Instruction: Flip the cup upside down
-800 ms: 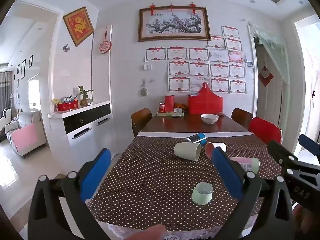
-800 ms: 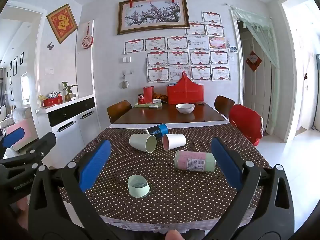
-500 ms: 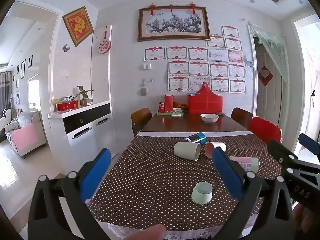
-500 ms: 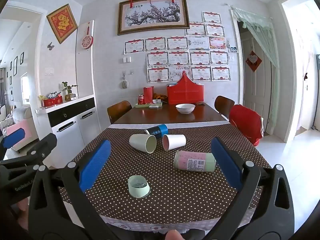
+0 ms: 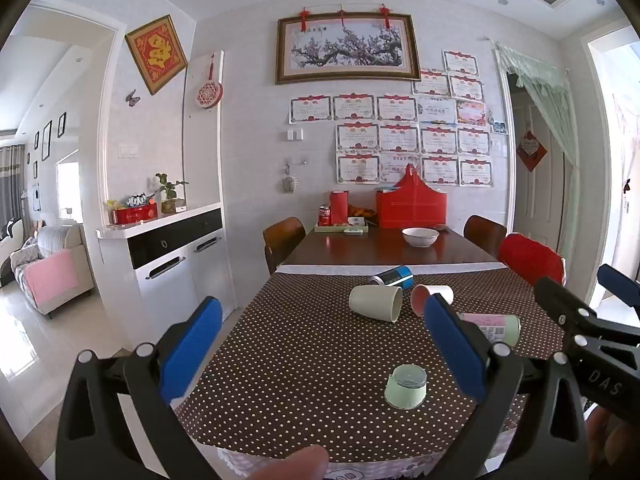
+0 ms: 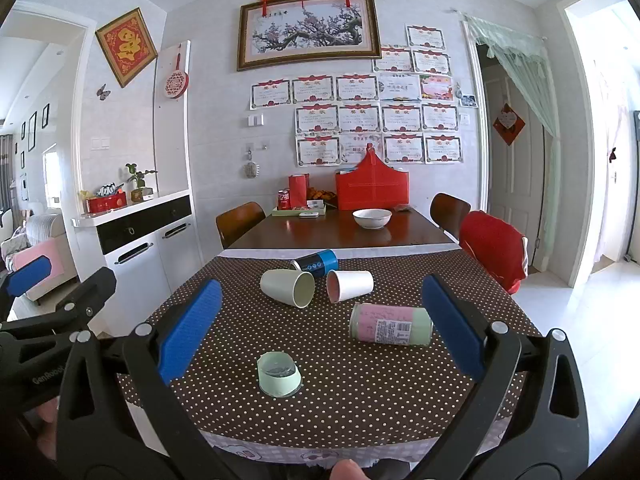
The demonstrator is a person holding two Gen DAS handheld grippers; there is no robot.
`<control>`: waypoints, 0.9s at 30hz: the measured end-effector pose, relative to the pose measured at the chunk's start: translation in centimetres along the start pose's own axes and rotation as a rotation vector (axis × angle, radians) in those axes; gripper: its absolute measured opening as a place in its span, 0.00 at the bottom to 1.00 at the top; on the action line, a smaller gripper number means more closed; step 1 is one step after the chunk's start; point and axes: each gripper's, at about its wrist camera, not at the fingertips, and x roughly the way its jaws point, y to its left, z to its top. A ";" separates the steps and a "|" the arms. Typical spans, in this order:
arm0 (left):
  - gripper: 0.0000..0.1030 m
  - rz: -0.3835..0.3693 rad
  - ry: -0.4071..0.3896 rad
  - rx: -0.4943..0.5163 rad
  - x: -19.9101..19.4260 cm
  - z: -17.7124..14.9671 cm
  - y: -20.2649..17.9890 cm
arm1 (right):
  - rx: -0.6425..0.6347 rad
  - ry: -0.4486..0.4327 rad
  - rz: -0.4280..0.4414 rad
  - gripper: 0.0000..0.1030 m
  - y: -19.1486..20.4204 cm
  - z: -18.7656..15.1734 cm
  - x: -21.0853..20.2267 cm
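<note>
Five vessels sit on the dotted tablecloth [image 6: 360,400]. The small green cup [image 6: 279,374], nearest the front edge, appears already inverted; beige cup [image 6: 288,287], white cup [image 6: 350,285], blue can [image 6: 316,262] and pink-green canister [image 6: 390,325] lie sideways behind it. Left gripper [image 5: 320,350] and right gripper [image 6: 318,346] hover, jaws spread, empty. Risk: sideways cups may roll when nudged. Their contents are indiscernible.

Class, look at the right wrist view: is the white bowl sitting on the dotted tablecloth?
No. The white bowl rests on bare wooden tabletop beyond the dotted tablecloth.
</note>
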 end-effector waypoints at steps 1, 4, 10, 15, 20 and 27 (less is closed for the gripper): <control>0.96 0.000 0.000 0.000 0.0 0.0 0.0 | 0.000 0.000 0.001 0.95 0.0 0.0 0.0; 0.96 0.000 0.000 0.000 0.0 0.0 0.0 | -0.002 0.000 0.001 0.95 0.1 0.0 0.1; 0.96 -0.001 -0.001 0.001 0.0 0.0 0.0 | -0.003 -0.004 0.004 0.95 0.6 0.7 0.1; 0.96 0.000 -0.002 0.002 0.0 0.0 0.0 | -0.003 -0.003 0.005 0.95 0.6 0.7 0.1; 0.96 0.000 -0.001 0.002 0.0 0.0 0.0 | -0.003 -0.004 0.004 0.95 0.6 0.8 0.1; 0.96 0.000 -0.002 0.002 0.0 0.0 0.0 | -0.006 -0.004 0.004 0.95 0.7 0.5 0.2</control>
